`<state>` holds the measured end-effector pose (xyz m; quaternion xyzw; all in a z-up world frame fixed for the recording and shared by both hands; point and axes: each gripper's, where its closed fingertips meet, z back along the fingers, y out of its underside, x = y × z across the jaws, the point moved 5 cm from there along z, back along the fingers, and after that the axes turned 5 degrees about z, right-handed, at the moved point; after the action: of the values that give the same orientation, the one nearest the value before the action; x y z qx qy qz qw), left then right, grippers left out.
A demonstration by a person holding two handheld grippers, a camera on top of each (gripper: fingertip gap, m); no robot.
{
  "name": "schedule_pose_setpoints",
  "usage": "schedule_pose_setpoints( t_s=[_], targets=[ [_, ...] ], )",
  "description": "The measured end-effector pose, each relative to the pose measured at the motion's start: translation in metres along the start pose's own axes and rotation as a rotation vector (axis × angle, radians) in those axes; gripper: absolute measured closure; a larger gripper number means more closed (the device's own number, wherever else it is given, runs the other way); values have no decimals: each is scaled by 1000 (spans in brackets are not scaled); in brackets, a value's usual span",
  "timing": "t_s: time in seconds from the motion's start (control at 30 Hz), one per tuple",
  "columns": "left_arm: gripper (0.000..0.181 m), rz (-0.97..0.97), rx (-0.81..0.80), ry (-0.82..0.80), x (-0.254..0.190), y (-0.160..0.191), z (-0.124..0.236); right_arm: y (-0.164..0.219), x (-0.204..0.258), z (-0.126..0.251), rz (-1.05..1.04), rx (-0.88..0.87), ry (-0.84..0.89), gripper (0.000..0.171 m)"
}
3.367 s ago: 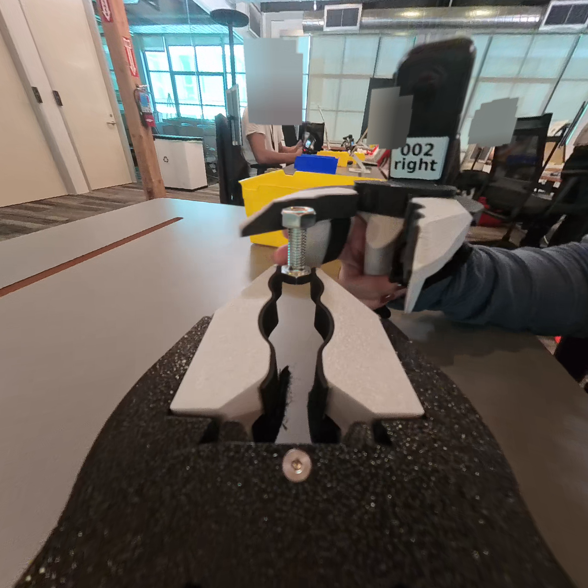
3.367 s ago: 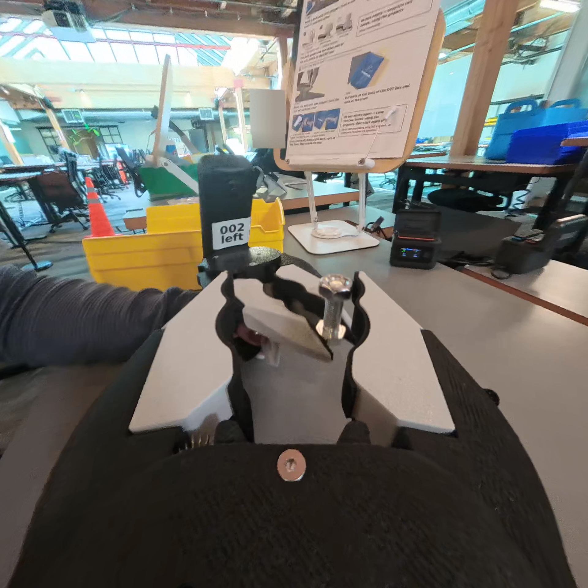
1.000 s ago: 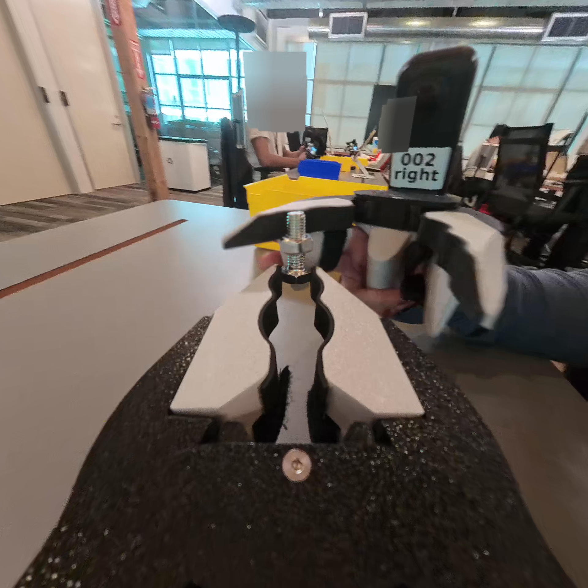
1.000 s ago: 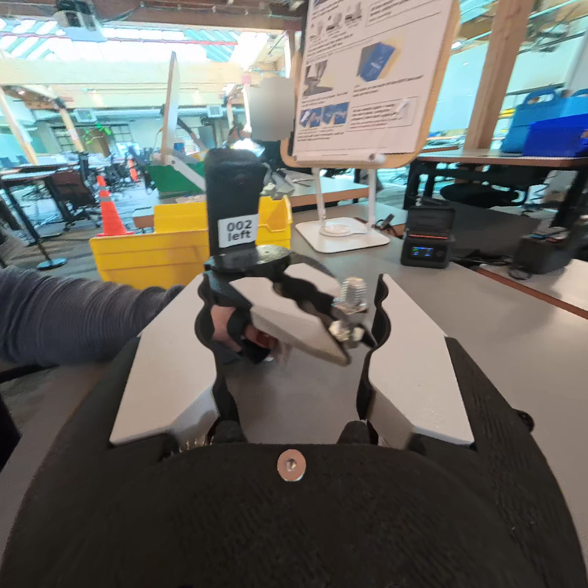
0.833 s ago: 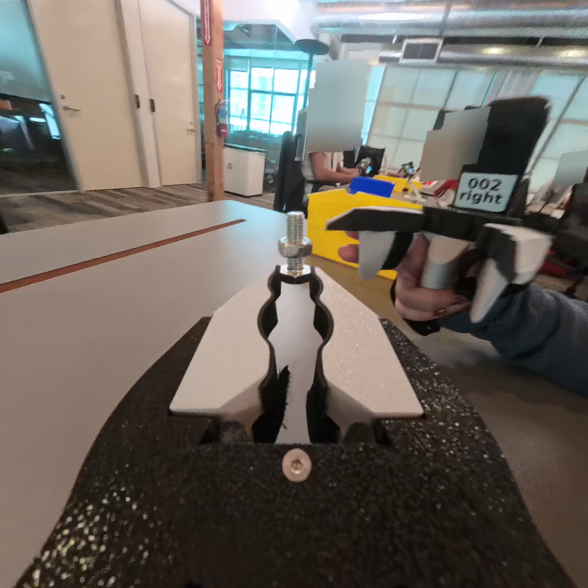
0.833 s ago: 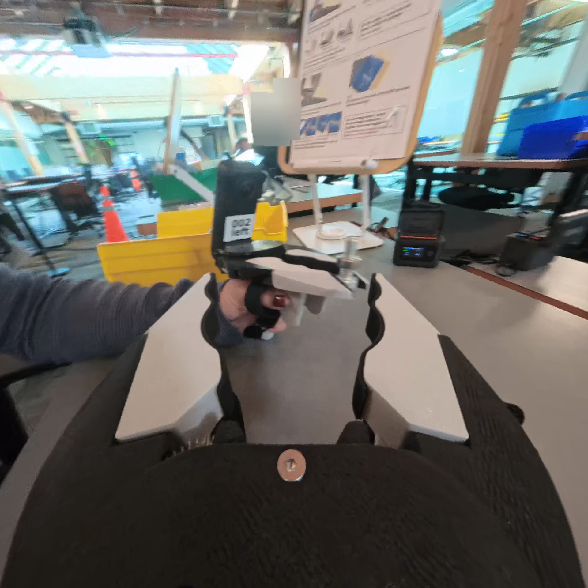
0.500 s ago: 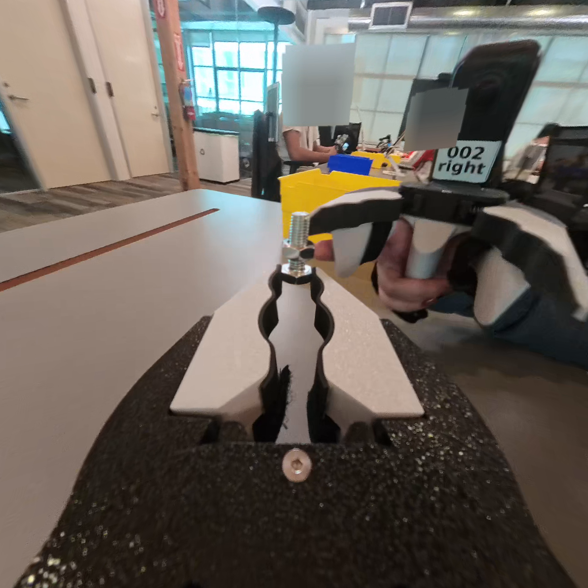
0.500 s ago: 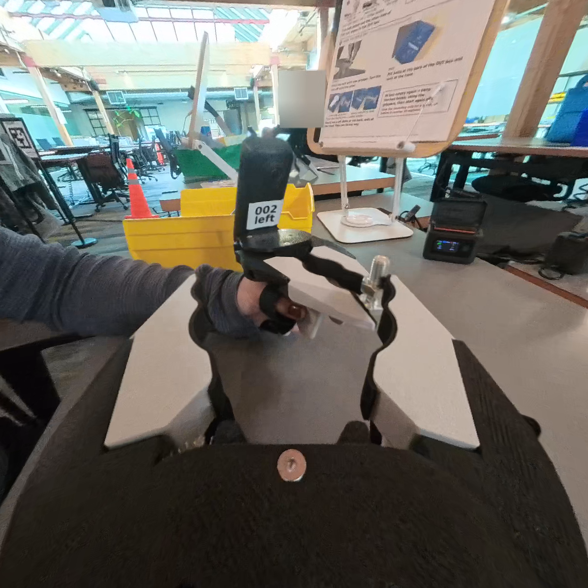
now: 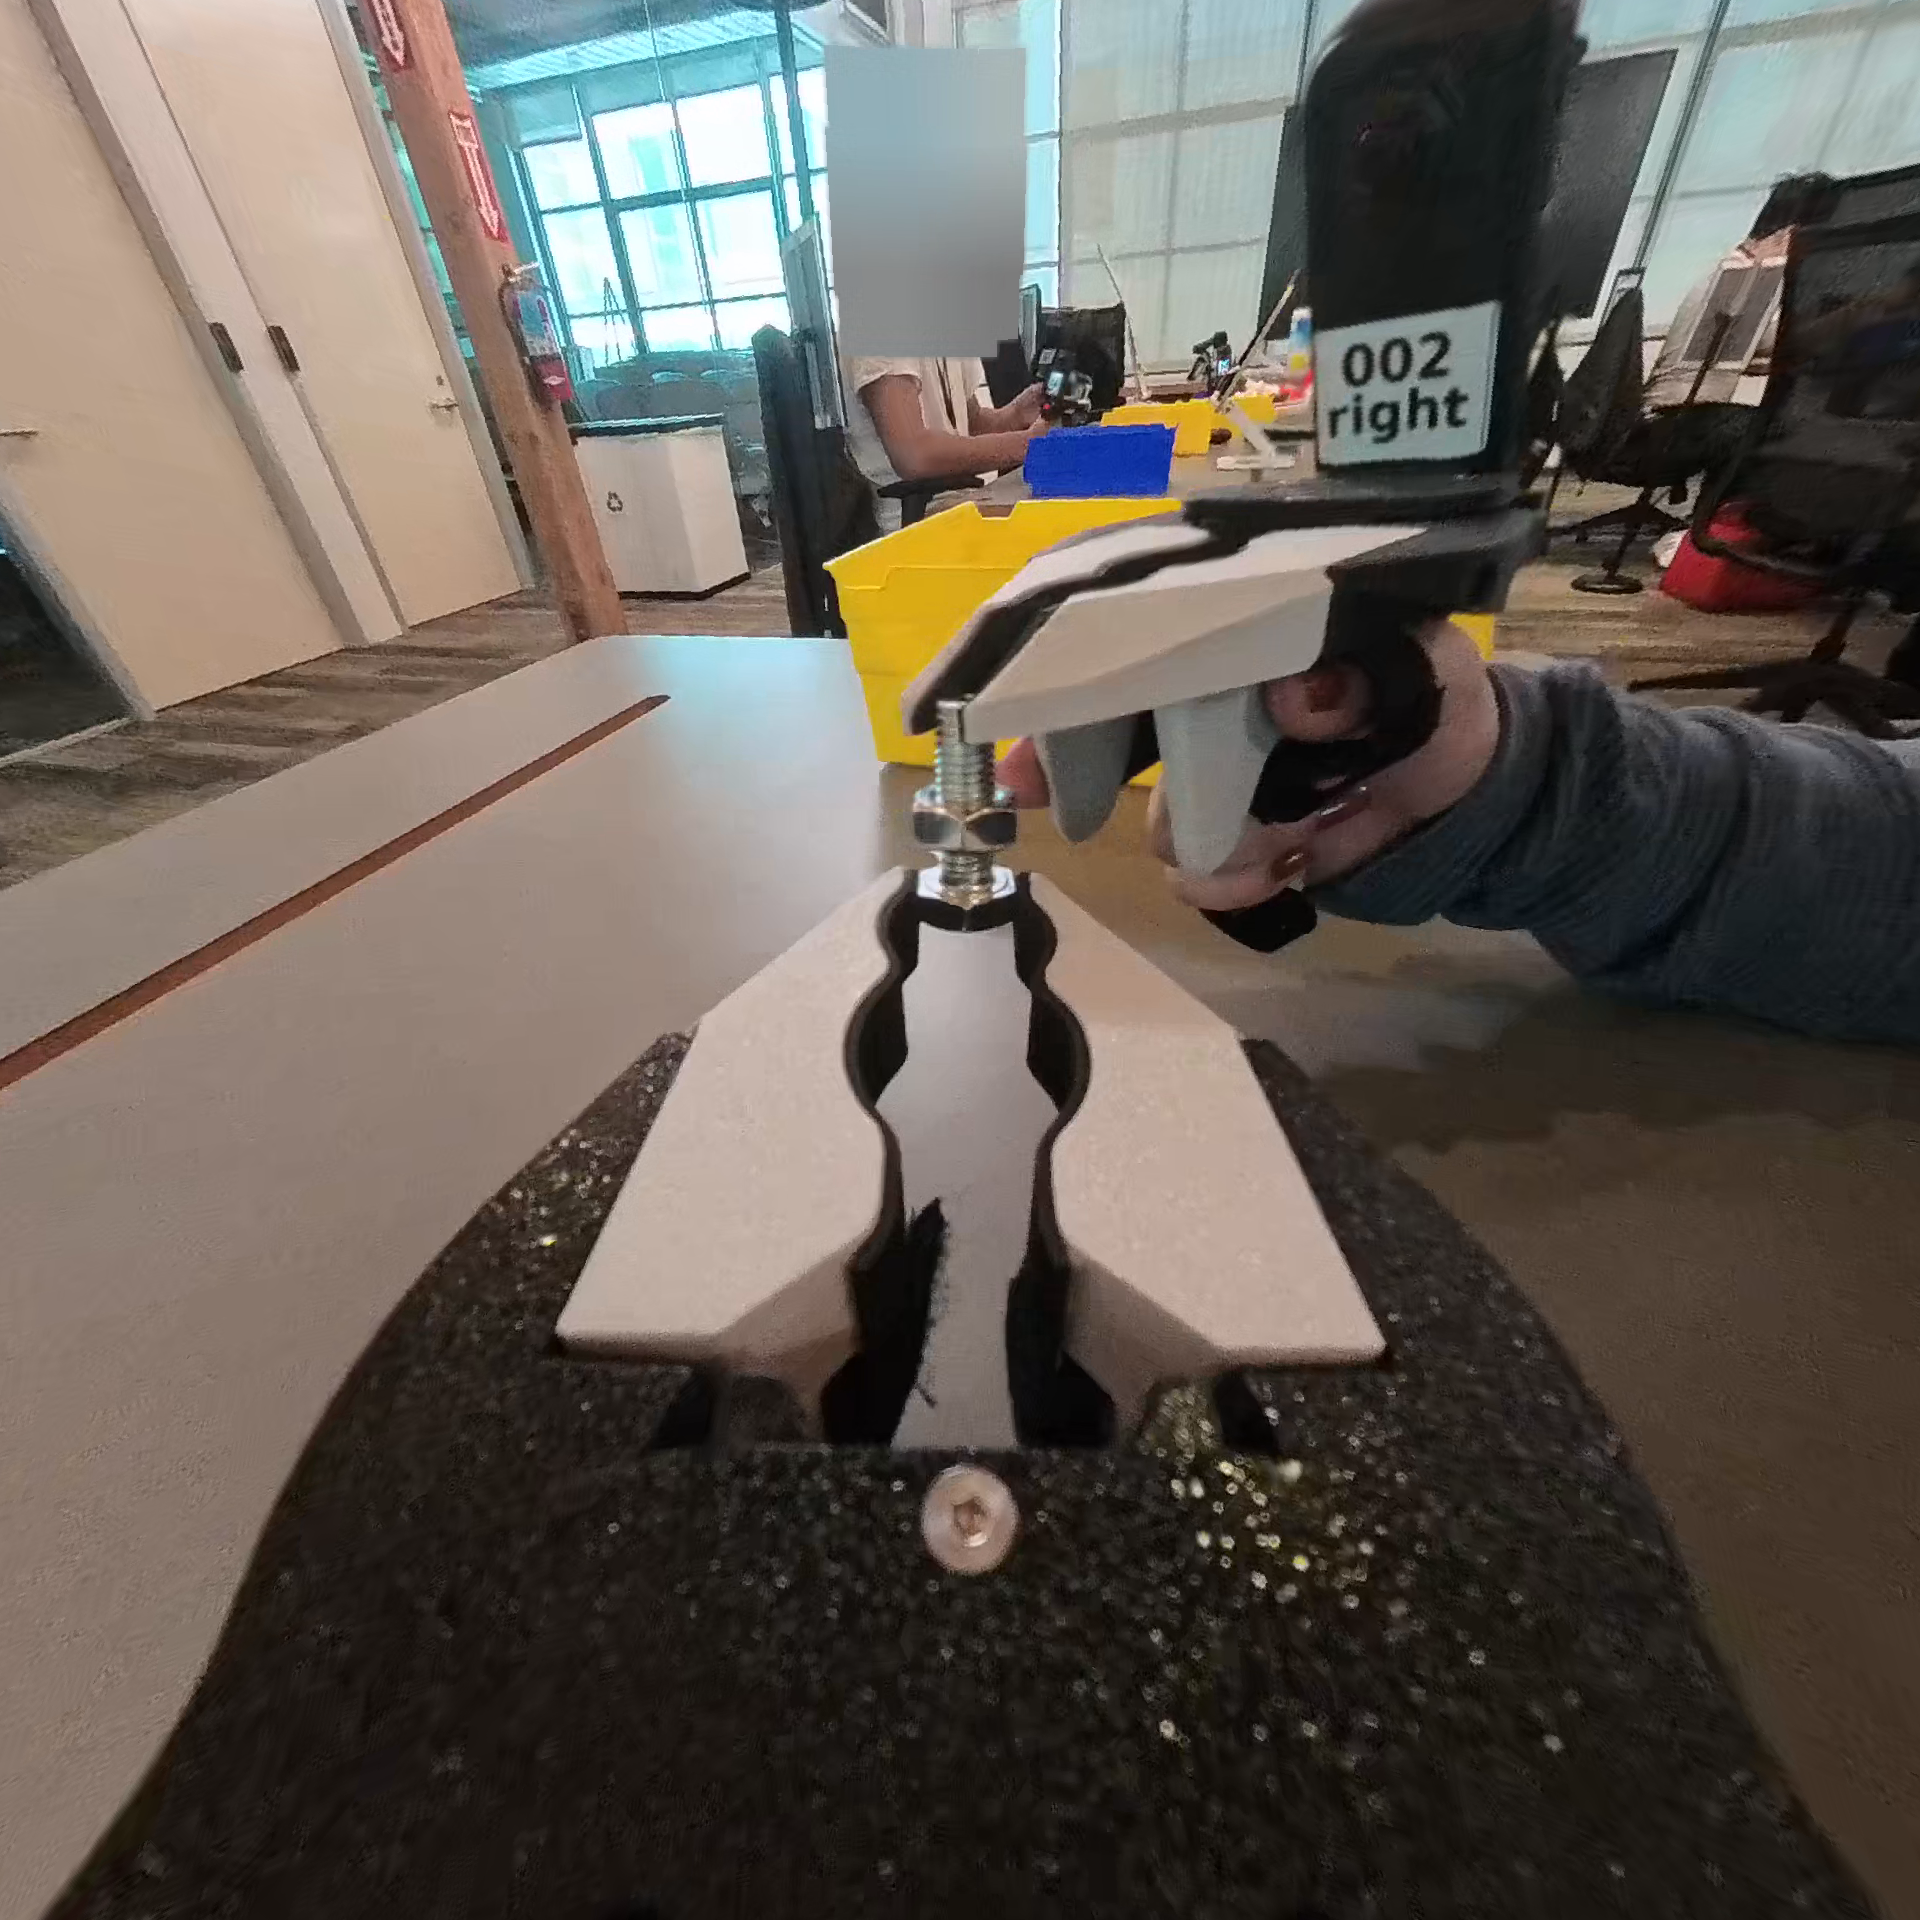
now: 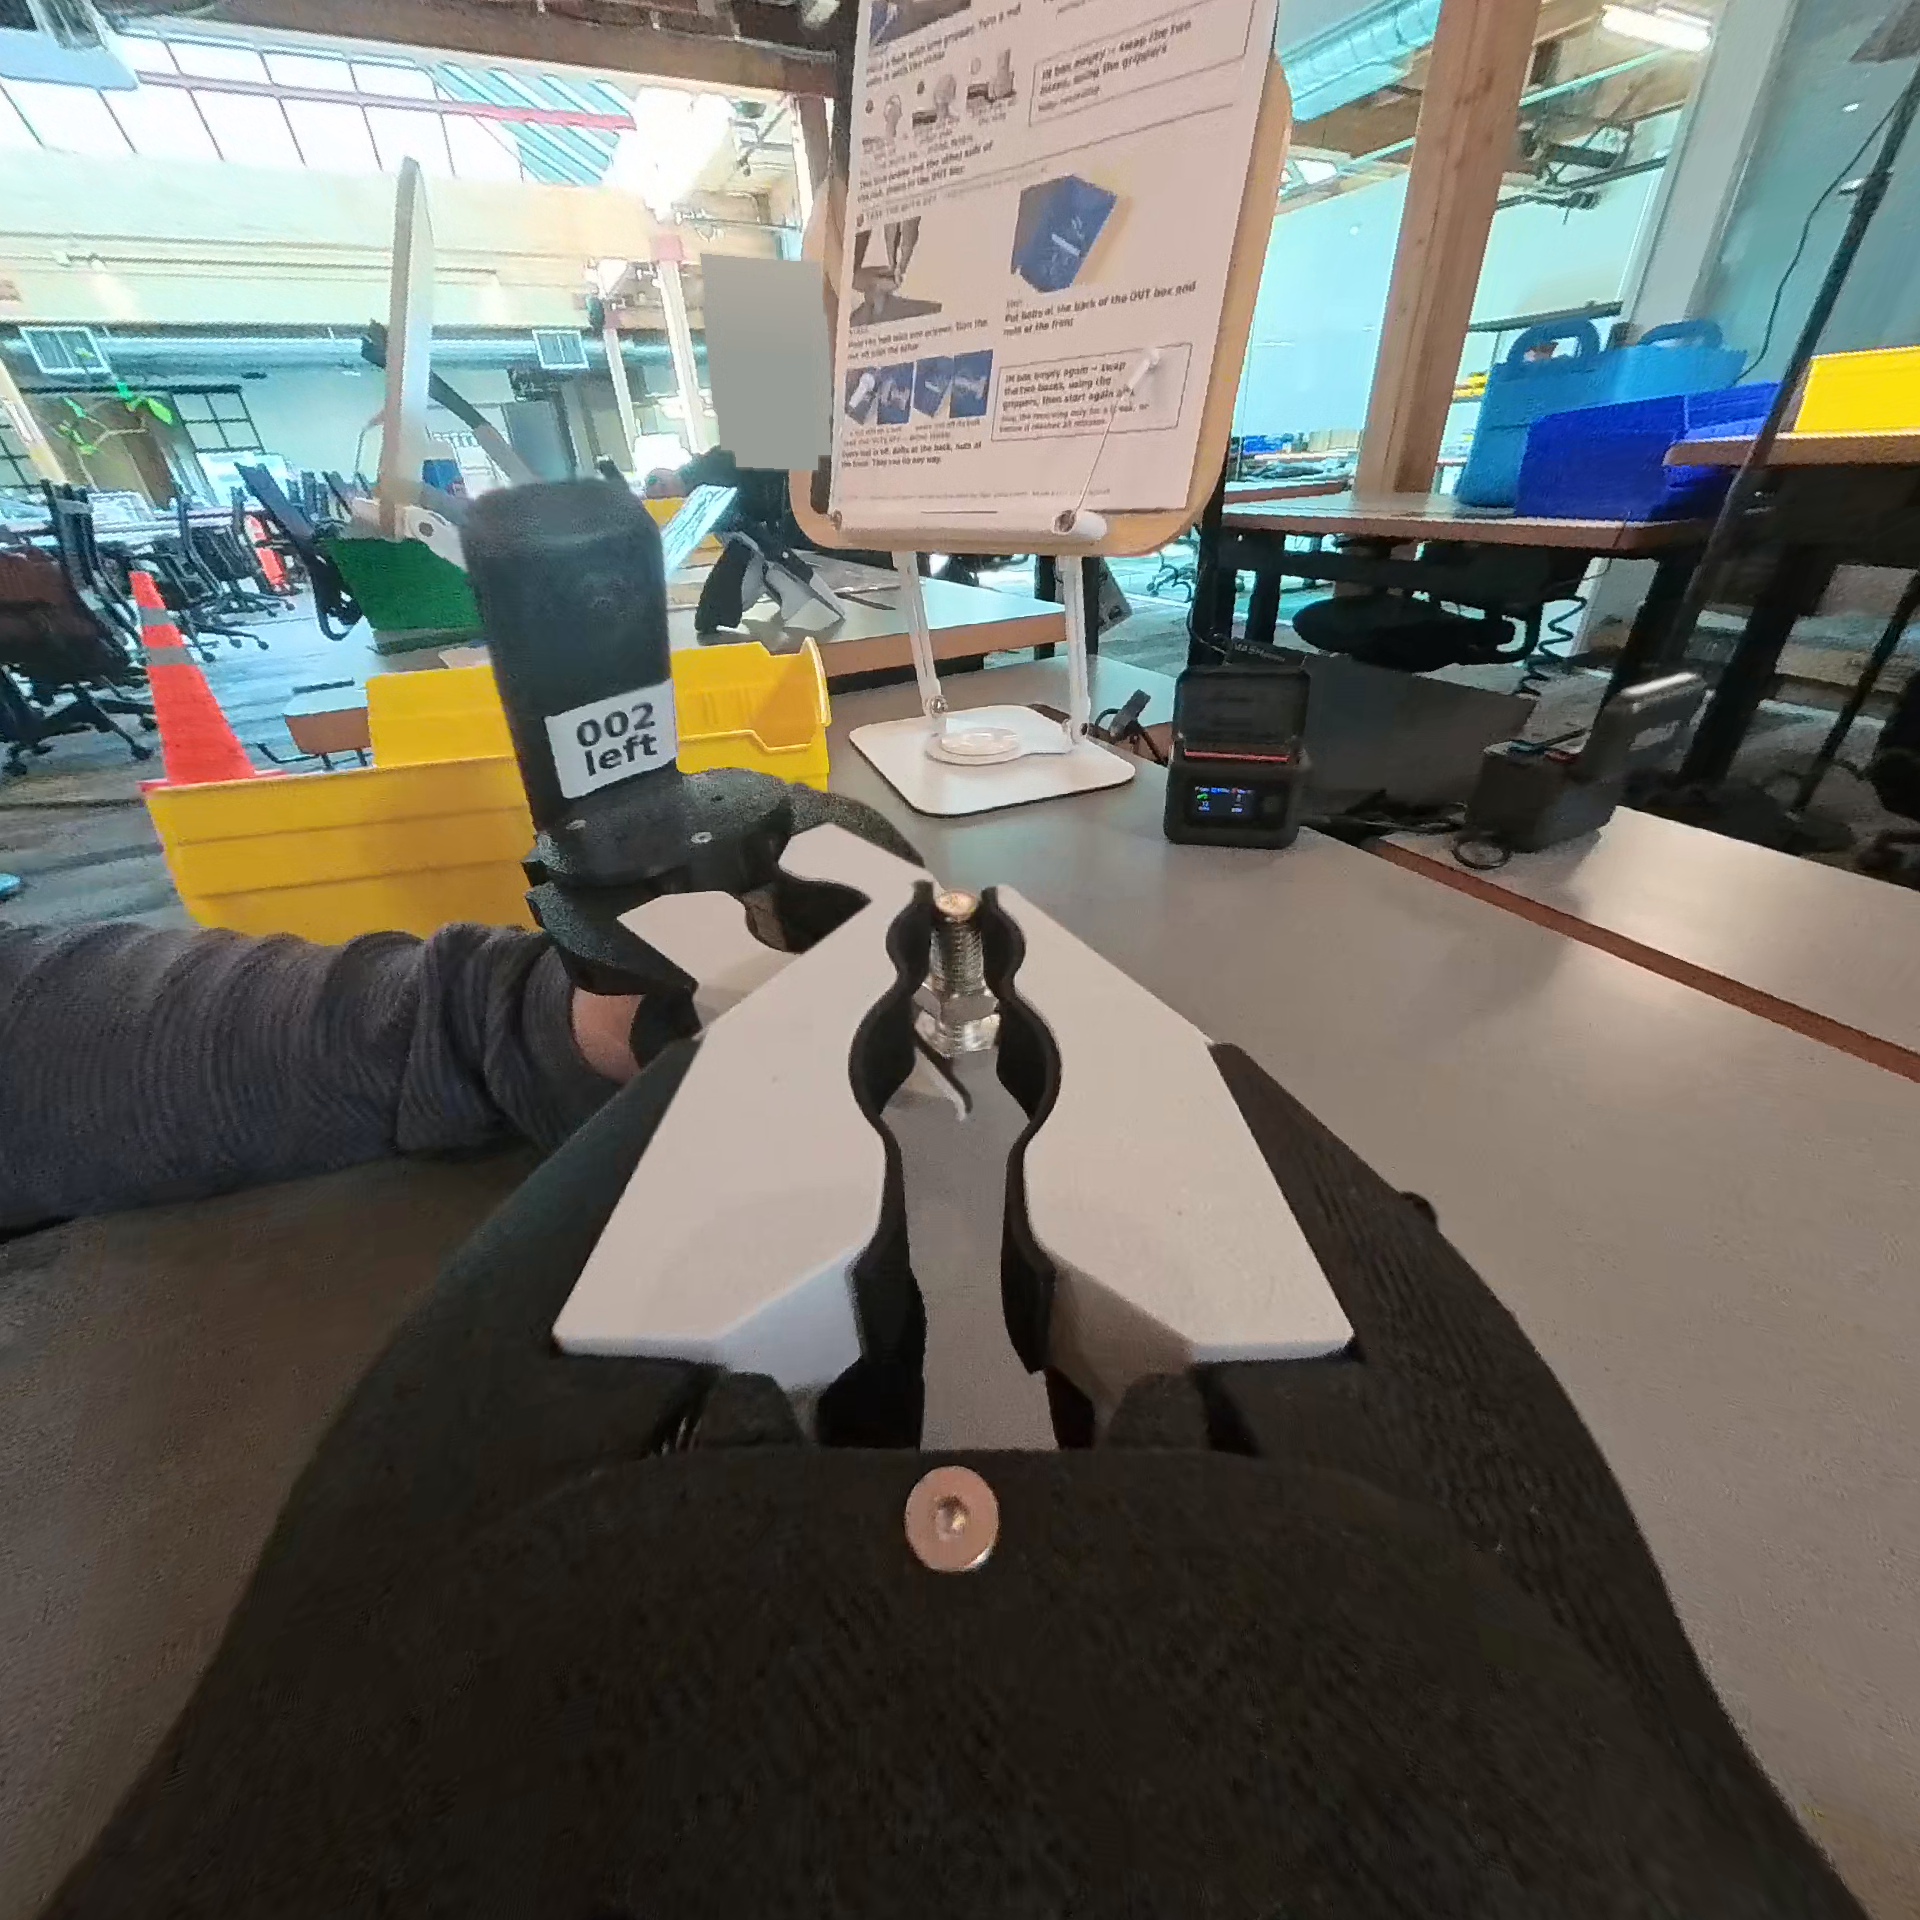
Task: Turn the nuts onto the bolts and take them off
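Two tools meet on one small steel bolt (image 9: 964, 774), held upright above the grey bench (image 9: 436, 935) well in front of the yellow bin (image 9: 914, 582). My left tool (image 9: 966, 902) is closed narrow on the bolt's hex head, the flats seated in the tip notches. My right tool (image 10: 954, 940) is pinched on the threaded top end of the shank; in the left wrist view its fingers (image 9: 1143, 634) lie nearly level across the bolt tip. The nut (image 9: 964, 826) sits partway down the thread, just above the head, with nothing gripping it.

Judging by the look of it, this is light, rigid, zinc-bright hardware: it won't deform, but it is slick, and the round thread gives the right tool's pads little to bite on. The hex faces are the honest places to hold. I'd keep the left tool on the head, since the flats there resist twisting, and I'd move the right tool down from the thread to the nut's flats to spin it. Gripping thread risks the bolt slipping or tilting in the left tool. I can't tell which way the nut is meant to travel at this point.
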<state>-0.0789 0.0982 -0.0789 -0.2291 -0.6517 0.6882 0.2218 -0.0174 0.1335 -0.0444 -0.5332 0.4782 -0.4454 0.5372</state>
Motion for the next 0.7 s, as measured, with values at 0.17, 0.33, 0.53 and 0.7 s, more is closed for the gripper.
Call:
schedule_pose_setpoints(
  t_s=[0.17, 0.33, 0.53, 0.7],
  targets=[
    [117, -32, -55, -79, -1, -1, -3, -16, -2, 15, 41, -12, 27, 164],
    [99, -106, -125, -261, 10, -6, 6, -85, -6, 94, 187, 7, 196, 164],
    [106, -142, -160, -341, 15, -10, 12, -89, -77, 245, 12, 552, 539, 164],
    [107, -110, -175, -351, 18, -10, 15, 2, -119, 321, -365, 1112, 599, 164]
  ],
)
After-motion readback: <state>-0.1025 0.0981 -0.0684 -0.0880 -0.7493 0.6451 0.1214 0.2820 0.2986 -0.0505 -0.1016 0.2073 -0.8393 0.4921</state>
